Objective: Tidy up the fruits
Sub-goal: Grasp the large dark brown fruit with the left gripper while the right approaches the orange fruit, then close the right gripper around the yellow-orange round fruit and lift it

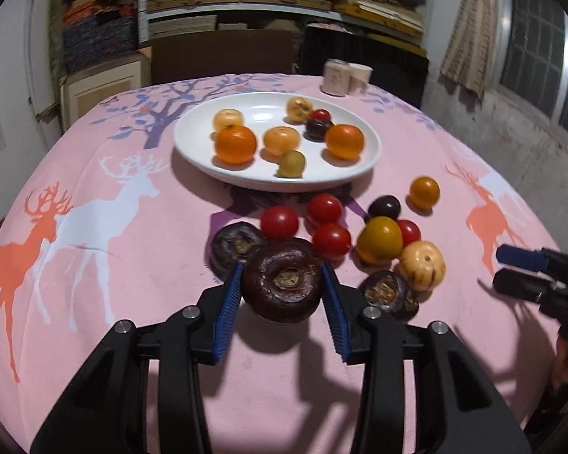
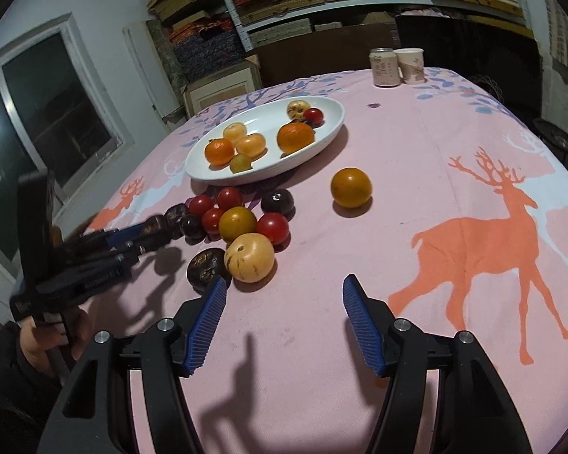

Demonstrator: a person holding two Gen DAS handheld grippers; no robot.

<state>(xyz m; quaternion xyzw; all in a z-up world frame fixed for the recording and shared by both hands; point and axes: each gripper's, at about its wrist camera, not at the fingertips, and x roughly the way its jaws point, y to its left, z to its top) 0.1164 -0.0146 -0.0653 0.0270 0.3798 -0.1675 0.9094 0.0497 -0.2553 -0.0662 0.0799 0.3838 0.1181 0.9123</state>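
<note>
Your left gripper clamps a dark purple fruit between its blue pads, raised a little above the pink tablecloth, beside the loose pile of red tomatoes and other fruits. Your right gripper hangs over bare cloth with its jaws wide apart and nothing between them, near a pale yellow fruit. The white plate beyond the pile holds oranges and smaller fruits.
</note>
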